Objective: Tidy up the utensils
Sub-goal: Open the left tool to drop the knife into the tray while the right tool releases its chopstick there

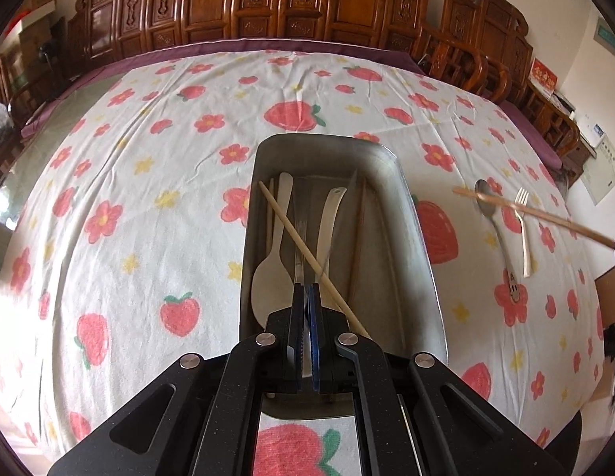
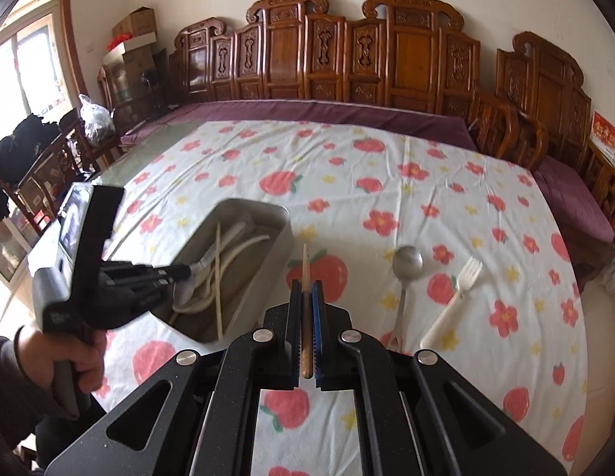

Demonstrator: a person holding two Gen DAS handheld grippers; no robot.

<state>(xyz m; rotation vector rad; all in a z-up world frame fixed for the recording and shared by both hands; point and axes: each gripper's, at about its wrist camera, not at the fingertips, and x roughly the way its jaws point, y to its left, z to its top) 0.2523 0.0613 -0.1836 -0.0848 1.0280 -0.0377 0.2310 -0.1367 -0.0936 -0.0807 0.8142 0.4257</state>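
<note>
While the left claw (image 1: pixel 306 286) reaches down into the metal tray (image 1: pixel 410 214), its jaws are clenched on the handle of a metal utensil (image 1: pixel 299 246) lying inside. Also in the tray are a white rice paddle (image 1: pixel 270 277) at 9 o'clock of the claw, a white spoon (image 1: pixel 327 218) toward 1 o'clock, and a chopstick (image 1: pixel 307 254) crossing them diagonally. At 3 o'clock of the tray, on the strawberry-print cloth (image 1: pixel 148 182) covering the desk, a metal spoon (image 2: pixel 406 263) and a white plastic fork (image 2: pixel 454 297) lie side by side, apart from each other. Above the cloth between tray and spoon, the right claw (image 2: pixel 306 283) is grasping a wooden chopstick (image 2: pixel 305 265) that points to 12 o'clock
</note>
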